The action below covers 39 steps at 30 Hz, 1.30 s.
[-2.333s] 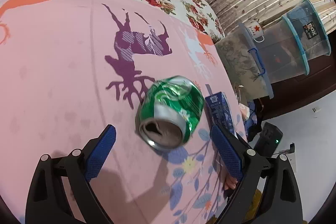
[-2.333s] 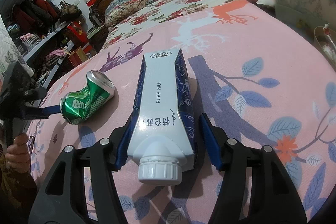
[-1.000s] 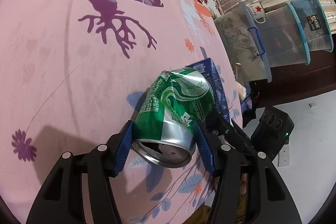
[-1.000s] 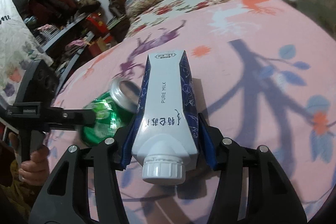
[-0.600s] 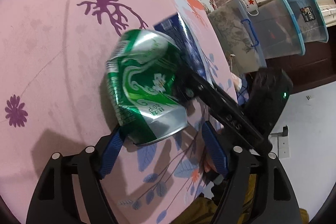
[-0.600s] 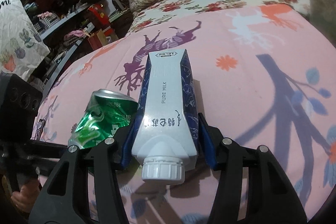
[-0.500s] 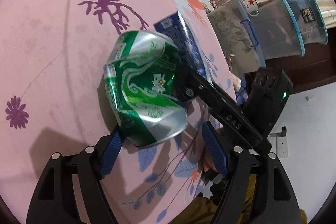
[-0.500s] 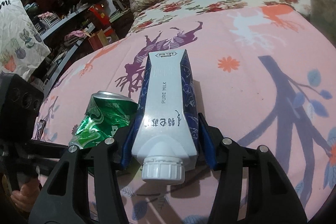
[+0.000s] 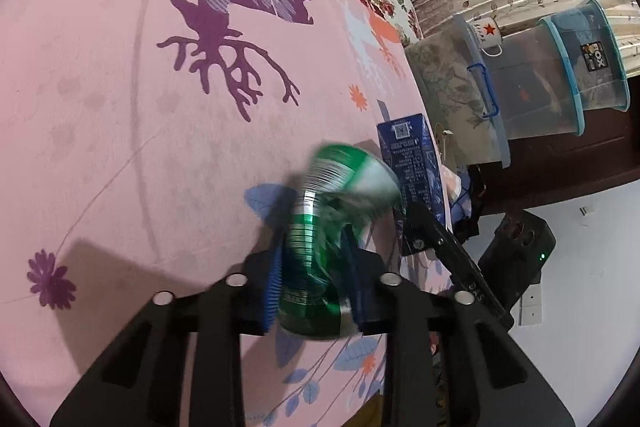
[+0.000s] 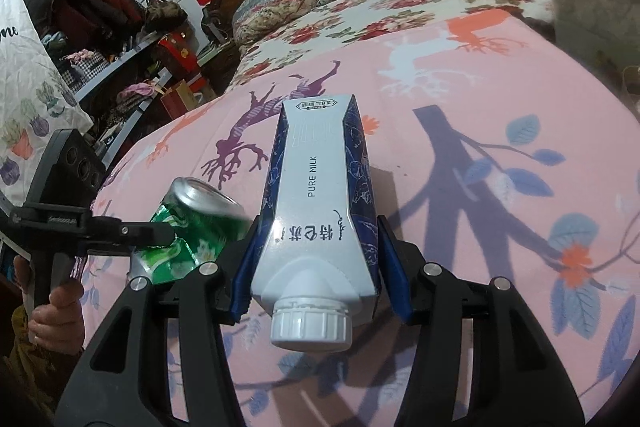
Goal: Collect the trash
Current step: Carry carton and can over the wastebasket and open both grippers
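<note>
The left gripper [image 9: 314,275] is closing on a crushed green drink can [image 9: 332,227], its blue pads pressed against the dented sides; the can sits just below the middle of the left wrist view, blurred. Behind the can in that view stands the dark blue side of the milk carton [image 9: 412,163] with a printed code, and the right gripper's black body runs toward the lower right. That view alone shows stacked clear storage bins [image 9: 560,75] and a white mug with a red star [image 9: 486,31] at upper right.

In the right wrist view the right gripper [image 10: 320,267] pinches the carton at lower centre, cap toward the camera, "PURE MILK" readable. The can appears at middle left, its silver end up, above the pink bedspread [image 10: 480,107]. Only here show the person's hand [image 10: 56,319] on the left handle, a carved headboard and cluttered shelves [image 10: 100,27].
</note>
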{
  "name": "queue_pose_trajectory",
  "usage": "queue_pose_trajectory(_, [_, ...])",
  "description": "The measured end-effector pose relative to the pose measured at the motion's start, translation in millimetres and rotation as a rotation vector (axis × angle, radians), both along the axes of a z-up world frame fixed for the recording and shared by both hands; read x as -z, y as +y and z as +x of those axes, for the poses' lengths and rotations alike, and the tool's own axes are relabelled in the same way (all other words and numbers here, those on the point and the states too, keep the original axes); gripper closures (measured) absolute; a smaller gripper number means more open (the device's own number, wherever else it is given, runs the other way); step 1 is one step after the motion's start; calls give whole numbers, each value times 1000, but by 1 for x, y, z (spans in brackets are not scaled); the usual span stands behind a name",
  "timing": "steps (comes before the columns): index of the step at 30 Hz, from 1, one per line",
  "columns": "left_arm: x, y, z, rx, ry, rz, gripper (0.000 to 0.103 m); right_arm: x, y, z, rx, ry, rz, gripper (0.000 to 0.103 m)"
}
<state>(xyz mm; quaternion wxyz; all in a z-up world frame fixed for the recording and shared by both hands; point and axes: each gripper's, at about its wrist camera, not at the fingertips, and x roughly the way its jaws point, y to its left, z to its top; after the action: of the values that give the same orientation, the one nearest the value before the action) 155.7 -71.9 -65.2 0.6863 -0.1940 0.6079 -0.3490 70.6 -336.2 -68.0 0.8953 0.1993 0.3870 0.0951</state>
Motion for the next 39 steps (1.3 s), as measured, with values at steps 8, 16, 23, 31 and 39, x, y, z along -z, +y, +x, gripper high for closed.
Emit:
queue_pose_trajectory(8, [-25,-45,1,55,-43,1,84,0,-35,-16,69,-22,31,48])
queue_pose_trajectory(16, [-55,-153,12,197,-85,-7,84,-8,-128,-45,245,-66,28,48])
queue_pose_trajectory(23, [-67,-314,26,379,-89,-33,84,-16,-246,-73,467,-87,16,48])
queue_pose_trajectory(31, [-44,-489,47,435,-49,-22,84,-10,-371,-64,636,13,5,46])
queue_pose_trajectory(39, [15,-536,49,388,-35,151,35,-11,-400,-71,688,-11,-51,25])
